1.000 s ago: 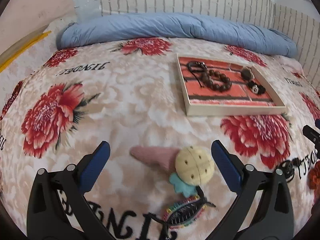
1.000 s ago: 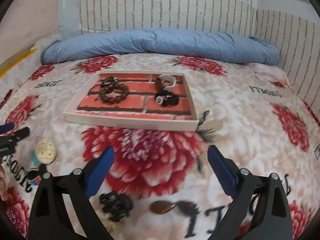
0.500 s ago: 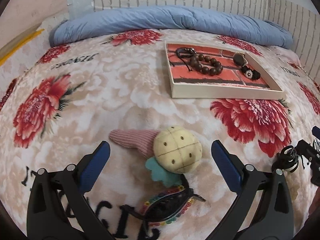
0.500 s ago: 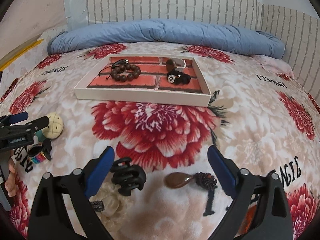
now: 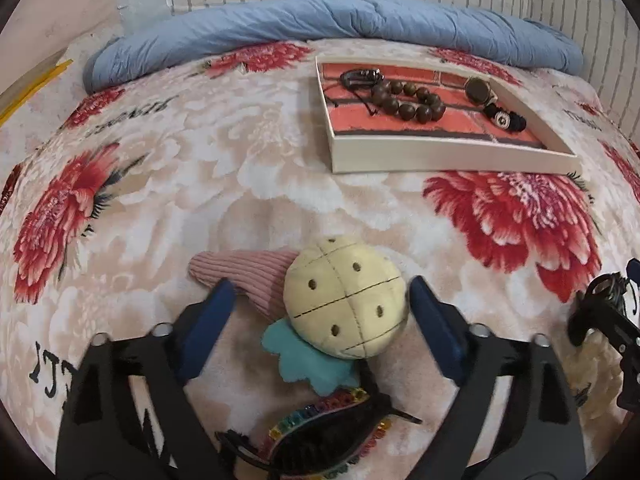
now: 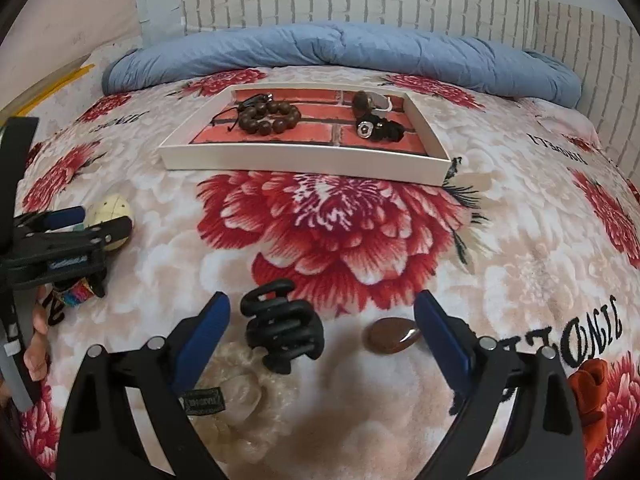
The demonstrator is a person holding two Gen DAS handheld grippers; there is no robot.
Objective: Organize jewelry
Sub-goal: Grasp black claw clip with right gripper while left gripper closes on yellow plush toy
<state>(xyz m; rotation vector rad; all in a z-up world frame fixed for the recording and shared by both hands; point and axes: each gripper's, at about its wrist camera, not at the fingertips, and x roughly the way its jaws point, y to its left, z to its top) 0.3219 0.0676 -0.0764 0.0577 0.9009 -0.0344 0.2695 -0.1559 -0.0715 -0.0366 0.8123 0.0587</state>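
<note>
- The white tray [image 6: 304, 166] with a brick-patterned floor lies on the bed in the upper middle of the right wrist frame; inside it sit a brown bead bracelet [image 6: 270, 117] on the left and a black band with a silver piece [image 6: 376, 129] on the right.
- A black claw clip [image 6: 282, 330] and a brown polished stone [image 6: 394, 336] lie on the flowered blanket [image 6: 340, 232] in the lower middle of that frame, well apart from the tray.
- In the left wrist view a cream stitched ball [image 5: 346, 298] with a pink ribbed cone [image 5: 248, 276] and a teal piece [image 5: 308, 360] fills the lower centre; a black clip edged with rainbow stones [image 5: 324, 432] lies just below it.
- A rolled blue quilt [image 6: 340, 56] runs along the top, under a white brick wall.
- The left hand-held gripper [image 5: 318, 304] is closing — the ball lies between its blue pads, with the right-hand pad at the ball's edge, not clenched.
- The right hand-held gripper [image 6: 322, 322] stands wide and released — claw clip and stone lie between its fingers, untouched.
</note>
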